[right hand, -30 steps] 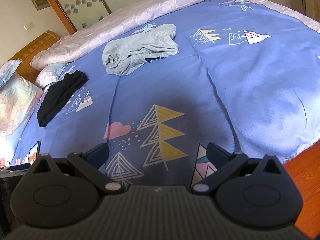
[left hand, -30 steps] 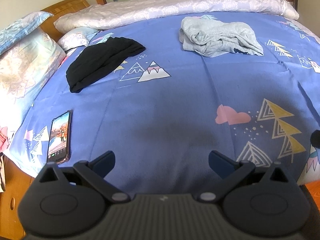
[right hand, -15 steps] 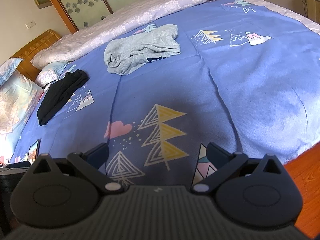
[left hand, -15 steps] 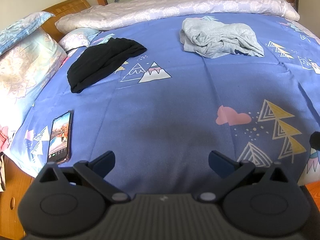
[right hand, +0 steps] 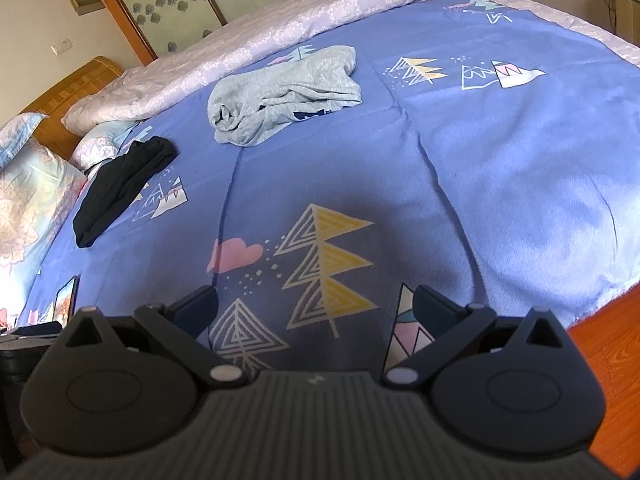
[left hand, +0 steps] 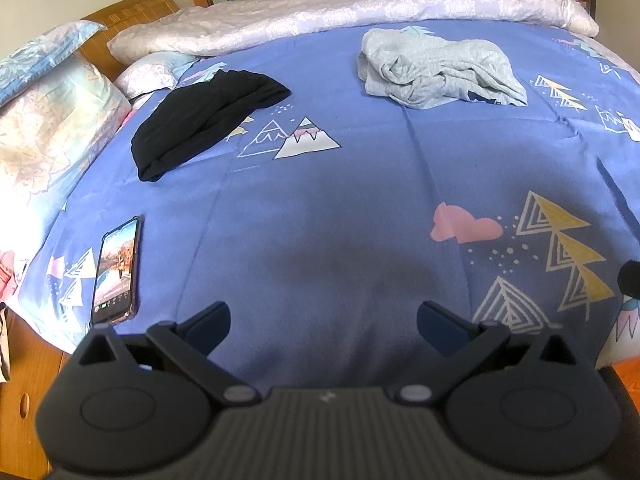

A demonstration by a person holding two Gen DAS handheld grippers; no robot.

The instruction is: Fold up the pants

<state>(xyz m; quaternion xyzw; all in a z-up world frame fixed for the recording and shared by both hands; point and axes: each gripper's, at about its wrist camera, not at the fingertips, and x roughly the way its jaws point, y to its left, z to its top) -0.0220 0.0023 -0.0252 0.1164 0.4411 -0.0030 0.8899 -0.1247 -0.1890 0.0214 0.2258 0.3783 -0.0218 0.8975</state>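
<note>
Crumpled light grey pants (left hand: 440,70) lie in a heap on the far part of the blue bedspread (left hand: 320,200); they also show in the right wrist view (right hand: 284,94). A folded black garment (left hand: 204,120) lies to their left, also in the right wrist view (right hand: 120,188). My left gripper (left hand: 323,320) is open and empty above the bed's near edge, far from both garments. My right gripper (right hand: 312,308) is open and empty, also near the front edge.
A phone (left hand: 116,270) with its screen lit lies at the bed's near left edge. Pillows (left hand: 44,128) and a wooden headboard (left hand: 132,8) are at the left. A rolled pale quilt (left hand: 360,4) runs along the far side. Wooden floor (right hand: 624,352) shows at the right.
Both grippers have crept slightly forward over the bed. Their jaws stay open. The garments have not moved.
</note>
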